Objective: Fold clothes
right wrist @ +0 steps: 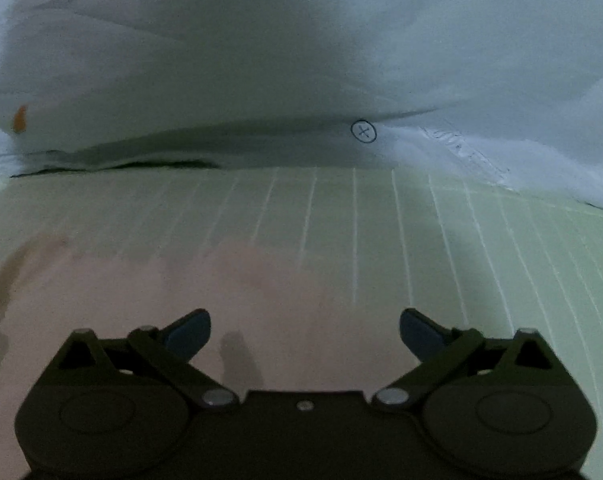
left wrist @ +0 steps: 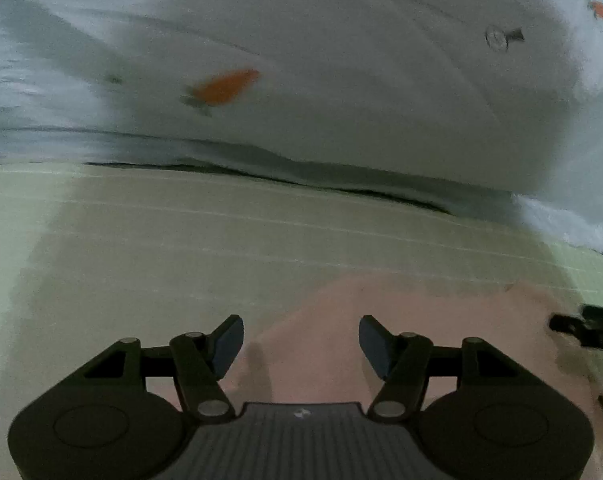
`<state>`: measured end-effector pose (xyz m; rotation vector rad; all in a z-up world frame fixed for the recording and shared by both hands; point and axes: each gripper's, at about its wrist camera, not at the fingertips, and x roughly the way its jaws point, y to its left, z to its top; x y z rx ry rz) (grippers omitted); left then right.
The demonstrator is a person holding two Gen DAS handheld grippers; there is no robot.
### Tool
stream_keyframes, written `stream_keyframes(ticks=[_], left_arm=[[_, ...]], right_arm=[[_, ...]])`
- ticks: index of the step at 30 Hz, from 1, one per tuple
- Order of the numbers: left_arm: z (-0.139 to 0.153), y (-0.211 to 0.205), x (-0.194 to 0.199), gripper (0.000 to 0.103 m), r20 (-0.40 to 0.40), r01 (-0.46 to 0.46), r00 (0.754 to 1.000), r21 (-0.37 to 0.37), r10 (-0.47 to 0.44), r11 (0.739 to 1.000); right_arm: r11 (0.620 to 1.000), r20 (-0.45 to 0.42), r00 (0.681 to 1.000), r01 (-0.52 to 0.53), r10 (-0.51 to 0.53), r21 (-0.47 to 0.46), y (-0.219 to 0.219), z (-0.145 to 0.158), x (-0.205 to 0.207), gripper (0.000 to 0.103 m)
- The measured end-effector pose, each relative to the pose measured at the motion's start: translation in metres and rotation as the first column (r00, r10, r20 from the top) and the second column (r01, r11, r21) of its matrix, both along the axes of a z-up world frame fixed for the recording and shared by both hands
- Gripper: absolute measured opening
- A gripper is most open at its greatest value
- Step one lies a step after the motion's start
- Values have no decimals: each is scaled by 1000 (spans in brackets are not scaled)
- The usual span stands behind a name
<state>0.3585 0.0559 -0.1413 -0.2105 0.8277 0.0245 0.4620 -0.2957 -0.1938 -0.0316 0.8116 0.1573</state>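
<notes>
Left hand-held gripper (left wrist: 301, 346): tilted downward over the work surface, its dark fingers (left wrist: 227, 344) spread apart with nothing between them; only pink cloth and green mat show in the gap.
Right hand-held gripper (right wrist: 304, 336): tilted downward likewise, fingers (right wrist: 189, 334) spread wider still, nothing between the pads.
Other gripper seen from the left wrist: a dark piece (left wrist: 589, 330) pokes in at the right edge; too little shows to tell more.
White garment (left wrist: 341, 80): lies crumpled ahead of both grippers, well beyond the fingertips, its near hem resting along the far part of the mat; touched by neither gripper.
Print on the garment: an orange carrot-like motif (left wrist: 225, 88), a second one (left wrist: 601, 10) near the upper right, and a small round dark mark (right wrist: 363, 131) close to the hem in the right wrist view.
Green mat (right wrist: 481, 248): pale green with thin white lines, covers the desk between the grippers and the garment.
Pink cloth (right wrist: 141, 300): flat, lying on the mat right below both grippers.
In the way: nothing lies between the fingertips and the garment's hem but bare mat.
Sharpness: the left wrist view is smeared, so fine detail of the fabric cannot be told.
</notes>
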Motion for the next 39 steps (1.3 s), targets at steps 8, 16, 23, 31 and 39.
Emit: stream_keyframes(ticks=[8, 16, 23, 31, 39], left_arm=[[-17, -28, 46, 5, -23, 40, 999, 84, -38, 996], [15, -32, 71, 33, 70, -70, 995, 75, 65, 995], [35, -60, -40, 50, 69, -1, 998, 103, -7, 995], [5, -76, -184, 50, -129, -4, 992, 65, 12, 998], [-4, -46, -274, 51, -181, -184, 970, -95, 165, 978]], right_arm=[[983, -20, 983, -181, 182, 44, -3, 0, 35, 10], [999, -5, 1000, 27, -27, -38, -3, 12, 79, 58], [991, 61, 998, 12, -4, -131, -10, 27, -46, 85], [991, -53, 999, -13, 6, -131, -17, -2, -218, 85], [997, -86, 994, 70, -73, -43, -45, -11, -337, 98]])
